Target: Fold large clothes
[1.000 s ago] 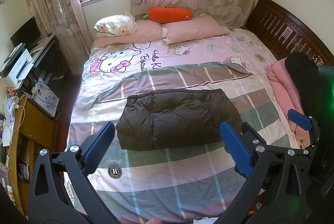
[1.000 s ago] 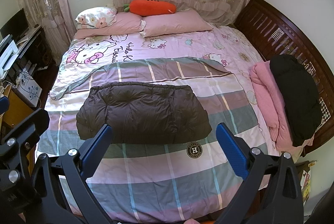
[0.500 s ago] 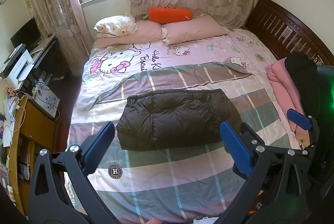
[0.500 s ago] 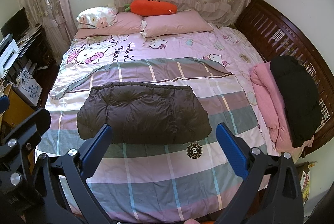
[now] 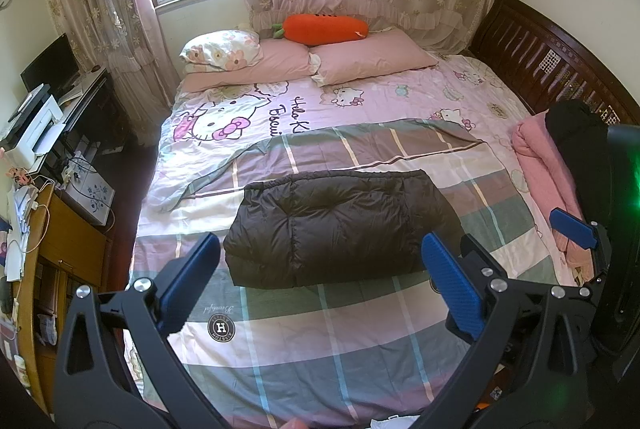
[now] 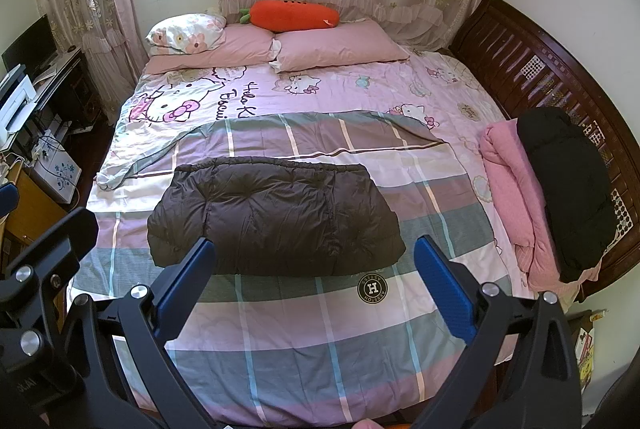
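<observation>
1. Fingers of the left gripper (image 5: 320,269) stand wide apart with their blue pads empty, hovering over the foot of the bed; the right gripper (image 6: 316,271) is equally spread and empty, and its fingers show at the right edge of the left wrist view.
2. Just beyond both sits the dark brown quilted puffer jacket (image 6: 272,213), already folded into a thick oblong, lying flat on the plaid pink, grey and white quilt (image 6: 320,341) across the middle of the bed.
3. It looks light, soft and springy, with a slick shell likely to slide and puff open; I would pinch deep at the two near corners, or along the near folded edge, rather than the bulging middle.
4. To the right, well apart, a black folded garment (image 6: 568,189) rests on a pink folded blanket (image 6: 508,197) beside the dark wooden bed frame (image 6: 532,69).
5. Farther off lie pink pillows (image 6: 336,45) and an orange carrot-shaped cushion (image 6: 296,15).
6. Nothing lies between the grippers and the jacket.
</observation>
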A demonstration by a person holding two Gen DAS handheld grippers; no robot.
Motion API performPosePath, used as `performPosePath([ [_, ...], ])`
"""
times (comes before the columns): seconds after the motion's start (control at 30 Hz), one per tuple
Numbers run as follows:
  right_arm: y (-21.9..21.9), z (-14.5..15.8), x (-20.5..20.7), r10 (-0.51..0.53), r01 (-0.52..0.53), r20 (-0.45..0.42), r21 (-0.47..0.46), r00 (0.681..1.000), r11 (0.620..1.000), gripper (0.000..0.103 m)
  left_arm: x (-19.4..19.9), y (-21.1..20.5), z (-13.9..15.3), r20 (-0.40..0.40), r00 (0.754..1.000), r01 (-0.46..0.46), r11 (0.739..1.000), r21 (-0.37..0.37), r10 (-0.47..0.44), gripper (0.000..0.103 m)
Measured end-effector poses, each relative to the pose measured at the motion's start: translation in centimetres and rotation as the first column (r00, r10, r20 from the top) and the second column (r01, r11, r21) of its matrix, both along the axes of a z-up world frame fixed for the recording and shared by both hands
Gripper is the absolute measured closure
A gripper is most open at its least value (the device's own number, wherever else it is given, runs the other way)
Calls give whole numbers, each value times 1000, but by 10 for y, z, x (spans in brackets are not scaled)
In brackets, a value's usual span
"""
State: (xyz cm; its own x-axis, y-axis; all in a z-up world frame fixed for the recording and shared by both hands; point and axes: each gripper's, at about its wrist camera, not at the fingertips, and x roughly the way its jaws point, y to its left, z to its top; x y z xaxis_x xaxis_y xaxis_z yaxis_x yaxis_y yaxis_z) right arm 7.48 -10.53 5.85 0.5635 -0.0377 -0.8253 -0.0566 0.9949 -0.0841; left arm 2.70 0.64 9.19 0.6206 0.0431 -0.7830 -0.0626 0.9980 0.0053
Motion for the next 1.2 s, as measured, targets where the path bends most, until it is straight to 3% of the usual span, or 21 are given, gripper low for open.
performPosePath([
  [0.53,0,0,0,0,0,-2,0,1000,1000,3,0,0,0,-2,1000,2,1000,1,-2,2],
  [0.7,-1,1,1,1,-1,0,0,1000,1000,3,-6,4,0,10,1000,29,997,-74,-29,2],
  [0.83,-5,2,1,-4,4,3,-3,1000,1000,3,-8,3,1,24,1000,8,999,-36,-7,2],
  [1.0,-11,6,2,-8,8,5,-3,1000,1000,3,-7,4,6,16,999,46,996,-79,-45,2],
  [1.2,-20,12,5,-12,12,7,0,1000,1000,3,-8,-1,7,16,999,51,998,-49,-50,2],
])
